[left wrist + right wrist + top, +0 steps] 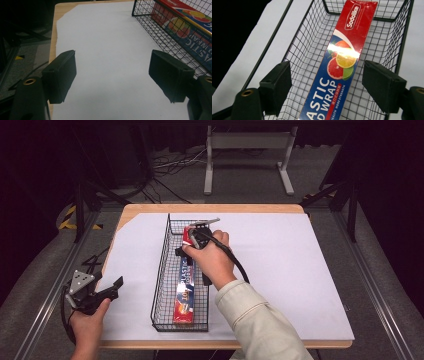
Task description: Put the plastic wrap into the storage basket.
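The right gripper (325, 82) has its two black jaws spread wide, one on either side of the plastic wrap box (342, 62), and neither pad touches the carton: clear gaps of wire mesh show between each pad and the box's long edges in the right gripper view. The box is a long, narrow carton, red at the far end and blue nearer the jaws, printed with citrus slices and white lettering, and it lies lengthwise inside the black wire basket (312, 32), its far end reaching close to the basket's far end wall. From above, the right gripper (200, 236) is held over the far part of the basket (161, 270), the person's hand wrapped round its body and a pale sleeve running down to the bottom edge, with a black cable trailing back along the wrist; the box (184, 295) runs along the basket's floor towards the near end. The left gripper (112, 72) also stands open, its jaws wide apart with nothing but the white sheet (105, 37) between them, and a corner of the basket with the box in it shows at the upper right of that view. In the high view the left gripper (118, 285) rests at the near left edge of the table (210, 208), well apart from the basket, pointing towards it
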Tool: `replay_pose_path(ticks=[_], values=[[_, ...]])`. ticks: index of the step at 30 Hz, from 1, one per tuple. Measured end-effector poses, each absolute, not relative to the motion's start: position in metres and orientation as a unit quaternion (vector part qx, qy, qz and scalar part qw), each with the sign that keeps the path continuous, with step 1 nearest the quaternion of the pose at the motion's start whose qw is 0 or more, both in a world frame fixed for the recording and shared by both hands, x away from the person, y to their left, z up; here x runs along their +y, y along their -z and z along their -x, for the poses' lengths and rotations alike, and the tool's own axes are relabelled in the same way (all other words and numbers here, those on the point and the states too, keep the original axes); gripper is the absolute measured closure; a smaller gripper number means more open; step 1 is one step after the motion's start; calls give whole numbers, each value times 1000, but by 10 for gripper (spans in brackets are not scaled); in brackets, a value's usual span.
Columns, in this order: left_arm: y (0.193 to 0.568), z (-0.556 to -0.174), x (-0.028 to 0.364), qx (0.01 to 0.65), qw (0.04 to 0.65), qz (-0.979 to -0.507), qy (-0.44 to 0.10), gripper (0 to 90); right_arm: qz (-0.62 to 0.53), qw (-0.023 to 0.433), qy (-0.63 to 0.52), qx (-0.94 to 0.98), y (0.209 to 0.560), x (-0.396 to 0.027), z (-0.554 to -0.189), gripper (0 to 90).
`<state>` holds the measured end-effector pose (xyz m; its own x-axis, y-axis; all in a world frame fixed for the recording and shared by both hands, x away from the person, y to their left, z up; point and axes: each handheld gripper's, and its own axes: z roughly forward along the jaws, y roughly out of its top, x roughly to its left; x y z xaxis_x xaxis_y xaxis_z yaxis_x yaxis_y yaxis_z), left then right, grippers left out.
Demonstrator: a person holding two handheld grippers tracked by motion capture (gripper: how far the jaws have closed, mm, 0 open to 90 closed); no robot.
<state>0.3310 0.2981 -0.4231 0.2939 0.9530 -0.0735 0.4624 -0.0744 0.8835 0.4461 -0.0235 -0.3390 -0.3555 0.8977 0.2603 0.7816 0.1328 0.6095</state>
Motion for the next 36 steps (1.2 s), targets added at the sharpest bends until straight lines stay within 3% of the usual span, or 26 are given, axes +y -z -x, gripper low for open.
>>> replay_pose_path(ticks=[8, 36], values=[[426, -330, 300, 527, 427, -682, -273, 225, -520, 82, -352, 774, 321, -53, -450, 181], [427, -332, 301, 529, 423, -685, -268, 222, -495, 107, -383, 773, 284, -152, -448, 170]])
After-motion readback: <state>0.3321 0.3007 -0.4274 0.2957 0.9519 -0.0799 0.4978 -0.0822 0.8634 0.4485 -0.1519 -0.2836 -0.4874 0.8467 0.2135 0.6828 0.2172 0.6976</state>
